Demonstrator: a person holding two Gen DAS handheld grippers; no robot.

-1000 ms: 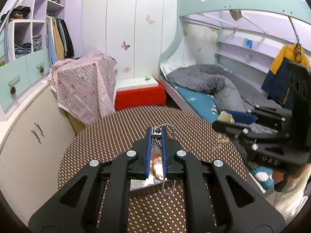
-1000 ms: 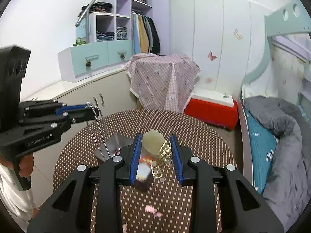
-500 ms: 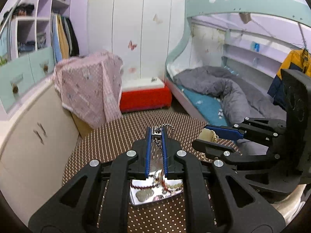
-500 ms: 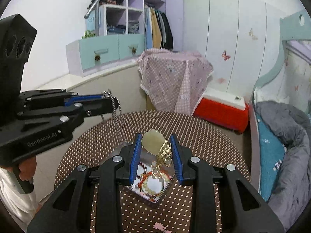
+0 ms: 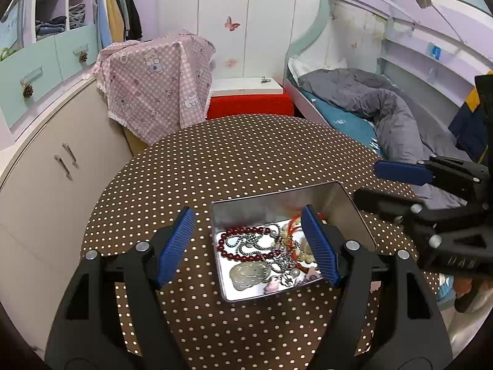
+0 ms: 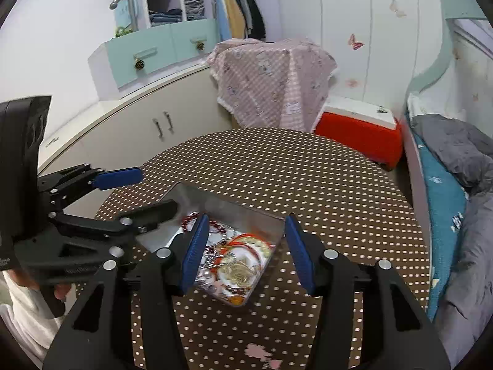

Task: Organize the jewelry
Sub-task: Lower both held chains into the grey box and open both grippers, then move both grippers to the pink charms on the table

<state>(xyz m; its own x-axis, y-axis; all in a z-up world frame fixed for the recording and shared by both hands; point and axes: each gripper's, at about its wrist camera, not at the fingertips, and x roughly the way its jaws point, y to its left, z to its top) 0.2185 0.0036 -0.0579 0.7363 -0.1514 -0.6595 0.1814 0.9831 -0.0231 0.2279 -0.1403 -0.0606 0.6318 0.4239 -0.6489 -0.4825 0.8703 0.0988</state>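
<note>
**Both pieces dropped into the tin; grippers stand empty**

The shallow silver metal tin (image 5: 351,212) sits near the front of the round brown polka-dot tabletop (image 5: 246,154), heaped with jewelry: a dark red bead bracelet (image 5: 243,246), a silver chain (image 5: 252,242), a pale round pendant (image 5: 249,273), red cord pieces (image 6: 246,240). The left gripper (image 5: 248,248) hovers over the tin, jaws just opened wide, nothing between them. The right gripper (image 6: 245,251) is over the tin's right end, jaws just parted about halfway, also empty. The release step looks finished. A small pink piece (image 6: 262,353) lies on the cloth nearer than the tin; the next move probably calls for lifting clear and reaching for it.
</note>
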